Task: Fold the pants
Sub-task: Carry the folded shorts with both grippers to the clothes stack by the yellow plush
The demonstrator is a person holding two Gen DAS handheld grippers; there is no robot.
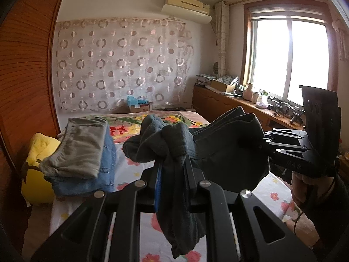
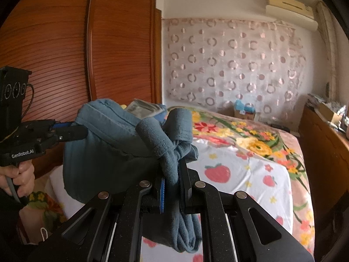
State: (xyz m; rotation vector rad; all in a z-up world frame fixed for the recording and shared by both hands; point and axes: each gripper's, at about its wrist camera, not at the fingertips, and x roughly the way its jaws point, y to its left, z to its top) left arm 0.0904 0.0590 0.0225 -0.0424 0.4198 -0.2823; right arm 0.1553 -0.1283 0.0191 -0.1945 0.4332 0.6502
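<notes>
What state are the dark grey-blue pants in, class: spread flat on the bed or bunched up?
Bunched up: the pants hang crumpled above the bed, pinched between the left tool and right tool.

Folded stack [image 1: 80,150] left; bedsheet [image 1: 135,174] free

Pants [image 1: 218,144]: slung between left gripper [image 1: 172,163] and right gripper [image 1: 265,140], above the bed [image 1: 130,174]. Folded clothes [image 1: 82,152]: stacked on the bed, left of the pants, pillow [image 1: 39,170] beside them. Wardrobe [image 1: 26,76]: left of the bed. Curtain [image 1: 122,65]: behind the bed. Counter [image 1: 229,102]: under the window [image 1: 290,59], right of the bed.
</notes>
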